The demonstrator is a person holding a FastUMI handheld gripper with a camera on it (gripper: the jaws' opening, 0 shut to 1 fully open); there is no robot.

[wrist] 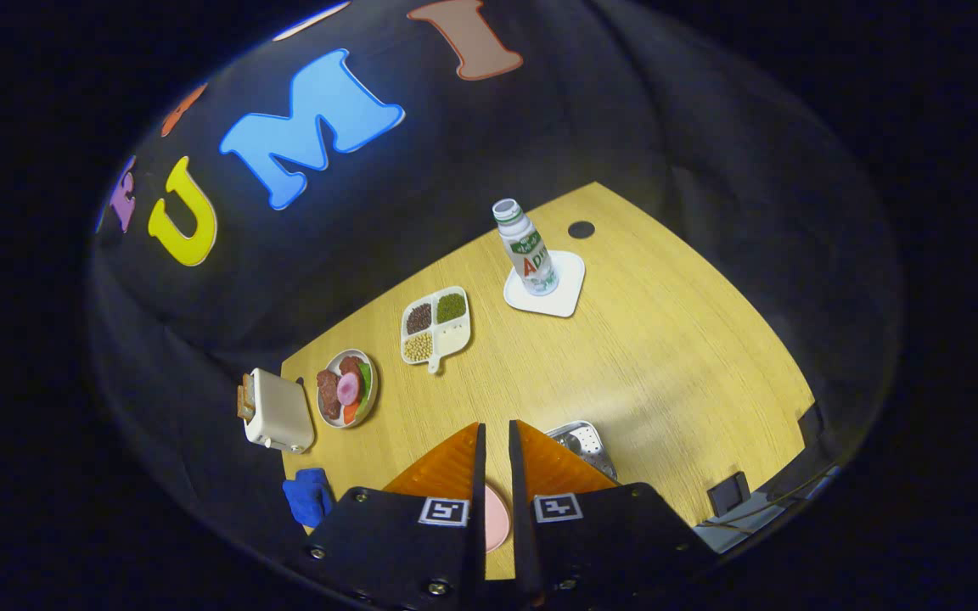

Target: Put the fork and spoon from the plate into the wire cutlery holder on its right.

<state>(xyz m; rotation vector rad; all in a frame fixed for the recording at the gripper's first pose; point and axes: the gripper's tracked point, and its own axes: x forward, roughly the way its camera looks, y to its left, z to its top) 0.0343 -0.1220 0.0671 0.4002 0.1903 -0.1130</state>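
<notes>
The claw [496,445] hangs high above the wooden surface [667,365], its two fingers drawn close with only a narrow slit between them and nothing held there; it looks nearly closed and empty. Taking the claw as the landmark: a sliver of a pink plate [496,518] shows through the slit, directly beneath the fingers; whether the fork and spoon lie on it cannot be told, since the fingers cover nearly all of it. Just to the right of the claw's right finger, a corner of a perforated metal tray or holder [587,445] peeks out; this may be the cutlery holder, though too little shows to be sure.

Beyond the claw, further across the surface, stand a divided dish of beans [436,327], a plate of food [346,388] and a toaster [278,411]; further still, a drink bottle [526,248] stands on a white coaster [570,293]; a blue cloth [309,496] lies close to the claw's left side.

By my reading the task is at its very start; nothing is gripped and the approach is not yet made. The next move calls for spreading the fingers, tipping the claw downward toward the pink plate so the cutlery comes into sight, then settling on one handle; thin flat metal on a plate will want a low, careful pinch.
</notes>
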